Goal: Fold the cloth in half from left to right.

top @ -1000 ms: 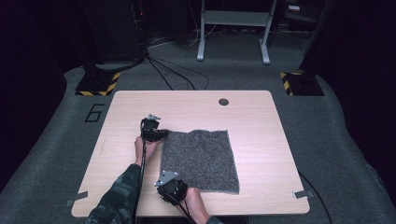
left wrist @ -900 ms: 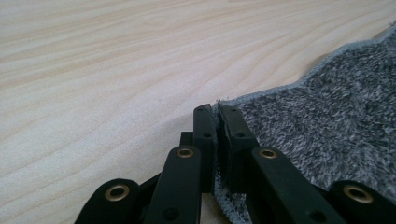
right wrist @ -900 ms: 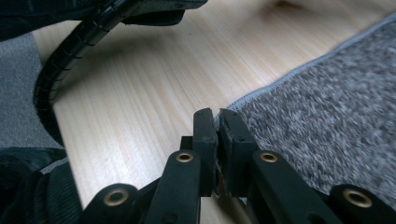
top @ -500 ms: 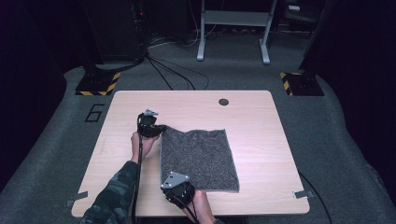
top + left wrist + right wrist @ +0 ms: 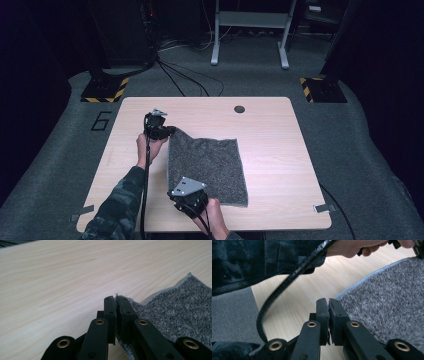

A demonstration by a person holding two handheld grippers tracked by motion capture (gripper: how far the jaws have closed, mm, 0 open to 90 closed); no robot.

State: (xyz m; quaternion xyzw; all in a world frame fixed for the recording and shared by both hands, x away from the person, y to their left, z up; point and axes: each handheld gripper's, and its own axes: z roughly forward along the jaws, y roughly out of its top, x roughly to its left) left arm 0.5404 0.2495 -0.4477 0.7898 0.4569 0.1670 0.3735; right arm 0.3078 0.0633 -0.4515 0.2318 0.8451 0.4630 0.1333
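Both corners at the grey cloth's (image 5: 207, 162) left edge are pinched: left gripper (image 5: 167, 132) upper, right gripper (image 5: 187, 202) lower; folding across remains.

bare table (image 5: 280, 130) right, cloth (image 5: 210, 162) mid-table

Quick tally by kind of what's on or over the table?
Grey cloth: 1
Handheld grippers: 2, left gripper and right gripper, each shut on a corner of the cloth's left edge
Dark round cap in the tabletop: 1
Total: 4
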